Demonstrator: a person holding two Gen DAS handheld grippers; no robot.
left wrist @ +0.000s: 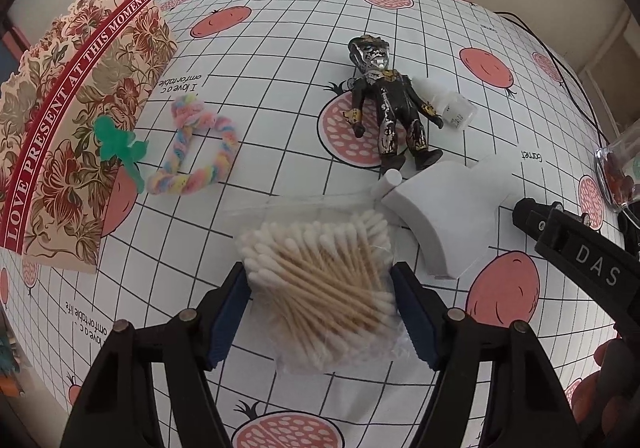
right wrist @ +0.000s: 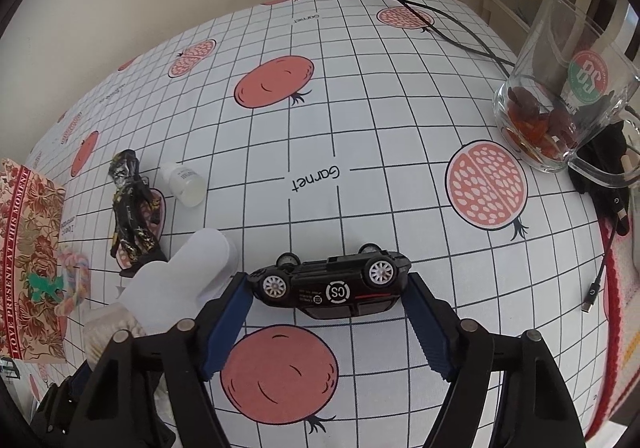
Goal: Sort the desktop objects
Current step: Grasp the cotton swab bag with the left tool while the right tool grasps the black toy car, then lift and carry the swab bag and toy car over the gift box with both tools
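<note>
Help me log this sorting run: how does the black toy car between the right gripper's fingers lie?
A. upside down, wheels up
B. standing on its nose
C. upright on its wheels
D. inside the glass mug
A: the toy car shows its underside and wheels, lying on the tablecloth.

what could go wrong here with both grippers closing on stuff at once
1. The left gripper pinches a loose plastic bag of cotton swabs; the slippery film could slide out or the swabs bend.
2. The toy car lies on its side between the right gripper's pads, held end to end; it may twist or roll free.
3. The white foam piece sits close beside the bag and could get dragged along.
</note>
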